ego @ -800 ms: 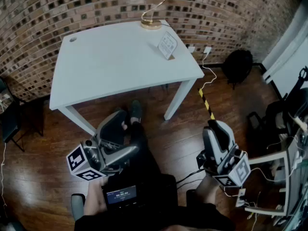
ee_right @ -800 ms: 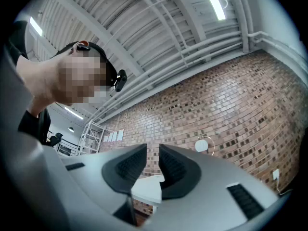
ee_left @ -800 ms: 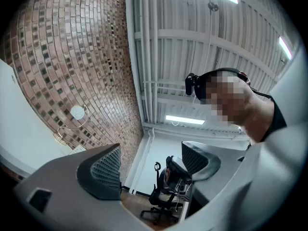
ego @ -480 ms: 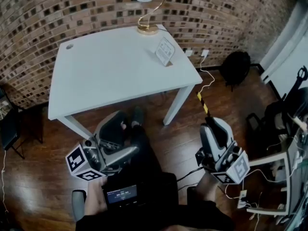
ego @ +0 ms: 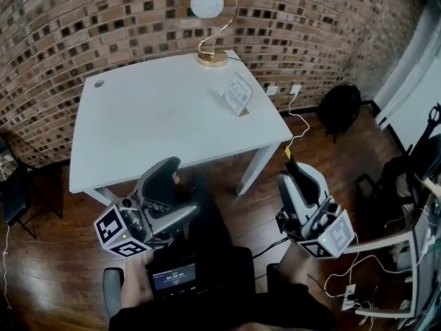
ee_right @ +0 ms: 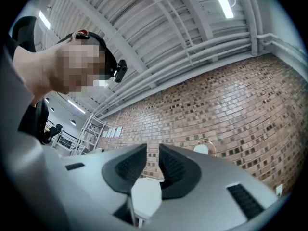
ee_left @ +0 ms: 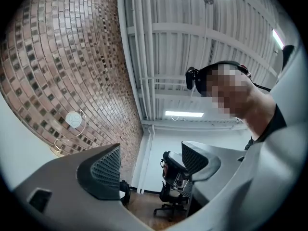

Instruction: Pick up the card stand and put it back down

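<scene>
White desk (ego: 151, 123): card stand (ego: 238, 93) upright near its right edge; globe lamp (ego: 210, 19) at the back edge.
Left gripper (ee_left: 151, 165): held low in front of the desk, jaws wide apart, empty.
Right gripper (ee_right: 153, 162): likewise low, jaws nearly together, apparently nothing between them.
</scene>
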`<state>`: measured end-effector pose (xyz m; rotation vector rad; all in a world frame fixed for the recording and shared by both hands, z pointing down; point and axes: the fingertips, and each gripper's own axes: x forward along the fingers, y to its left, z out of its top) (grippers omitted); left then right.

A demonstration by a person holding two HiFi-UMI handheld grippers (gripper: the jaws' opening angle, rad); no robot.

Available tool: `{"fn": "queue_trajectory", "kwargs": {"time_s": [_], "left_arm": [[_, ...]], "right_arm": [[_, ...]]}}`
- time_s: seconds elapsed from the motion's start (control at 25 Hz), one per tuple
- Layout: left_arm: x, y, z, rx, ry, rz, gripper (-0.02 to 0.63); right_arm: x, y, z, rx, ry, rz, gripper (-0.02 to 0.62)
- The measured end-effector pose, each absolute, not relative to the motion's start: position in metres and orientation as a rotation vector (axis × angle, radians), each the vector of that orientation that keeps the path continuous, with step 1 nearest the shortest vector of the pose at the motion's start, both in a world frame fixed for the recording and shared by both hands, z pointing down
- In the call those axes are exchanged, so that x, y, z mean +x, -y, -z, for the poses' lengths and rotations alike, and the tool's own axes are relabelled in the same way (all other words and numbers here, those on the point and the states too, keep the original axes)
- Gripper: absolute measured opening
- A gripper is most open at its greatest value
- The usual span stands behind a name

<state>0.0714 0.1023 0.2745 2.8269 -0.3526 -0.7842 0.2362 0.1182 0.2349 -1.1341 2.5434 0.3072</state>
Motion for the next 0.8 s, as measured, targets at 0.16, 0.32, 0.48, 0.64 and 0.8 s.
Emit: {"fn": "queue_trajectory", "kwargs": {"time_s": [0.16, 0.32, 0.48, 0.64, 0.8], "left_arm": [[0.073, -0.084, -0.275, 2.839, 0.368, 0.757, 0.388], [0.076, -0.066, -0.276, 2.853, 0.372, 0.732, 0.388], [0.077, -0.050, -0.273, 2.872, 0.363, 0.713, 0.388], [0.075, -0.032, -0.269, 2.891, 0.351, 0.705, 0.388], [0.077, -0.014, -0.267, 2.905, 0.326, 0.697, 0.388]], "right_arm": [[0.234, -0.094, -0.235, -1.139, -2.556, -0.309, 0.103], [0.233, -0.074, -0.230, -1.146, -2.554, -0.338, 0.103], [0.230, -0.058, -0.224, -1.143, -2.541, -0.366, 0.103], [0.230, -0.043, -0.220, -1.155, -2.523, -0.389, 0.103], [0.231, -0.028, -0.216, -1.173, -2.505, -0.414, 0.103]]}}
